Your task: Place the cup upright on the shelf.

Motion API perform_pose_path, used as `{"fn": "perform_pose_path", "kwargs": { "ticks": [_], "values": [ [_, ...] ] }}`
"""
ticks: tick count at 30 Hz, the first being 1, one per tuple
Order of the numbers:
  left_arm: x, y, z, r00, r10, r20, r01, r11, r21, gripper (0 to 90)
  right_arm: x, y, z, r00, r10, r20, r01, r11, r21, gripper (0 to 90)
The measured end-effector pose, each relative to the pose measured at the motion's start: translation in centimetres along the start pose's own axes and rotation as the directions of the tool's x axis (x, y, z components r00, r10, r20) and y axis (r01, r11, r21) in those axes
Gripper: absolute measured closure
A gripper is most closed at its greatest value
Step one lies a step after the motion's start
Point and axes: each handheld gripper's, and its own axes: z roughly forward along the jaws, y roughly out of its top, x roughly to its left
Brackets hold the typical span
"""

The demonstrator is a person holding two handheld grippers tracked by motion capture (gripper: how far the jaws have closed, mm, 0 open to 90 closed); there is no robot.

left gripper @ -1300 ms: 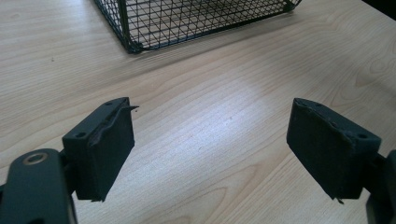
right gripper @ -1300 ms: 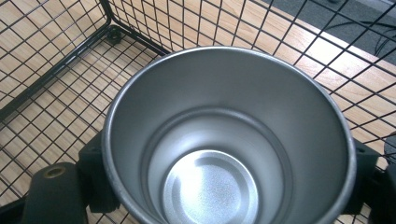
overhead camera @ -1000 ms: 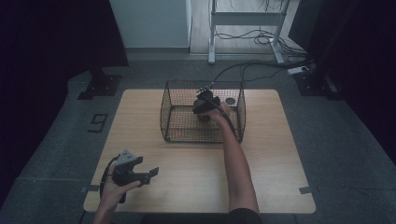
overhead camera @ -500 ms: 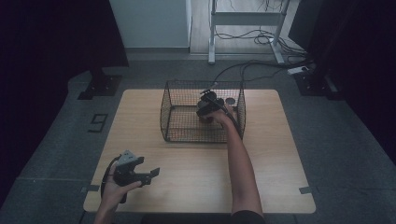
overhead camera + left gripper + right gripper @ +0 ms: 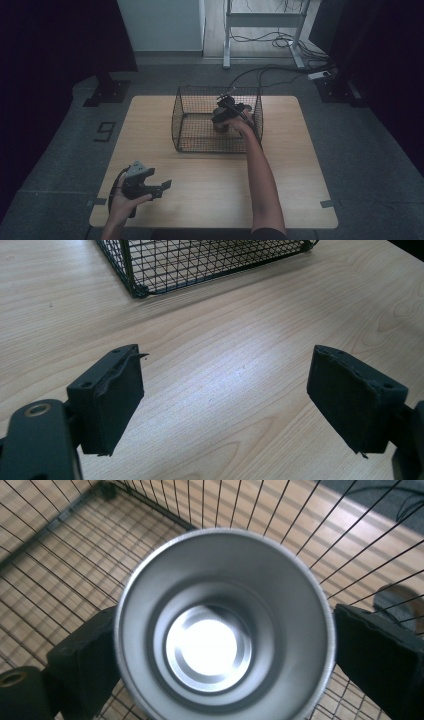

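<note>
Compared with a second back, the right gripper [image 5: 226, 114] has shifted a bit further right inside the wire basket [image 5: 192, 131] and looks lower, so my guess is the metal cup [image 5: 222, 625] is getting set down in there. Its jaws sit against both sides of the cup, clamped as far as I can tell, with the forearm stretched out over the basket's near wall. The left gripper [image 5: 150, 187] hasn't budged, jaws wide apart and empty, hovering low over the table [image 5: 290, 200] near the front-left corner.

Wire basket [image 5: 200, 131] at table [image 5: 295, 165] centre-back, metal cup [image 5: 222, 625] inside it (right side), left gripper [image 5: 167, 186] front-left
</note>
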Motion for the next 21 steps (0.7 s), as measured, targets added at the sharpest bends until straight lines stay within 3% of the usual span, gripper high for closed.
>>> {"fn": "perform_pose_path", "kwargs": {
  "ticks": [10,21],
  "values": [
    [-0.1,0.1,0.0,1.0,0.003,0.0,-0.003,1.0,0.001,15.3,0.5,0.2,-3.0,0.9994,-0.017,-0.029,0.015,0.997,-0.077,3.1],
    [-0.3,0.1,0.3,0.9999,0.011,0.001,-0.011,0.9999,0.008,15.4,1.8,-0.6,-8.5,0.9947,-0.051,-0.089,0.033,0.981,-0.194,6.7]
  ]
}}
